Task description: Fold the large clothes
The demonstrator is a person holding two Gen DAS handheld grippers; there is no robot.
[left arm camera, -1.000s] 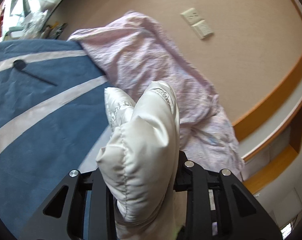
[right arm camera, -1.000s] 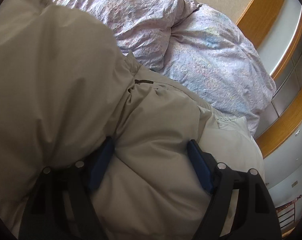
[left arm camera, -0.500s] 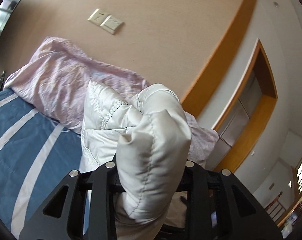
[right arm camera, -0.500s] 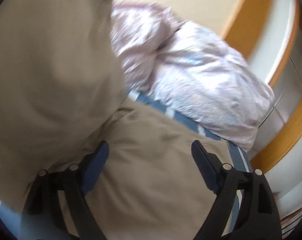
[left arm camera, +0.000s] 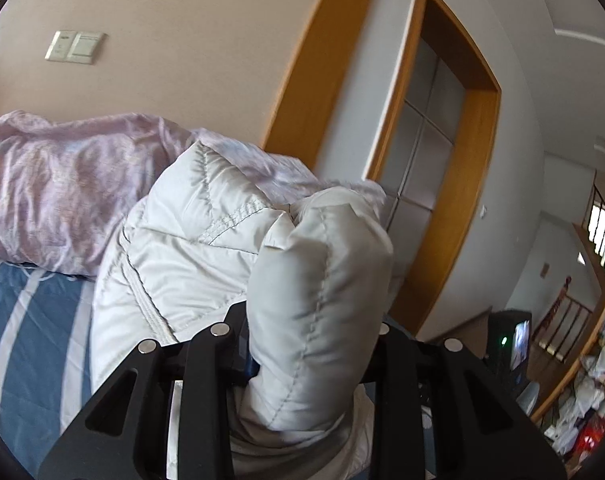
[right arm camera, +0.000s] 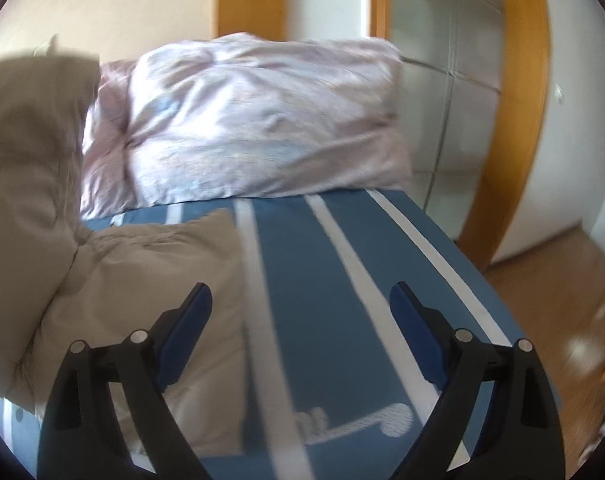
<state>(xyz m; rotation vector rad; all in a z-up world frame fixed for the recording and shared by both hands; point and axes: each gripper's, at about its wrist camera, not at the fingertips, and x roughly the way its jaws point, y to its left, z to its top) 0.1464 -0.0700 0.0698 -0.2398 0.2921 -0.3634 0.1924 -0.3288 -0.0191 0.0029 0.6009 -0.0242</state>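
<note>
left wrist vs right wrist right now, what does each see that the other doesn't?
Left wrist only: the left gripper, jaws clamped on a fold of the white puffer jacket, and a wall switch plate.
Right wrist only: the right gripper, jaws opening with nothing between them, and the jacket's beige side lying on the bed.
Both: the pink duvet and the blue striped sheet.

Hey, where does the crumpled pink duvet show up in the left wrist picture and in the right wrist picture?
Left wrist: the pink duvet lies at the left, against the wall, behind the white puffer jacket.
Right wrist: it fills the upper middle, at the far end of the bed, beyond the open fingers.
Shared landmark: the blue striped bedsheet, in front of the duvet in both.
</note>
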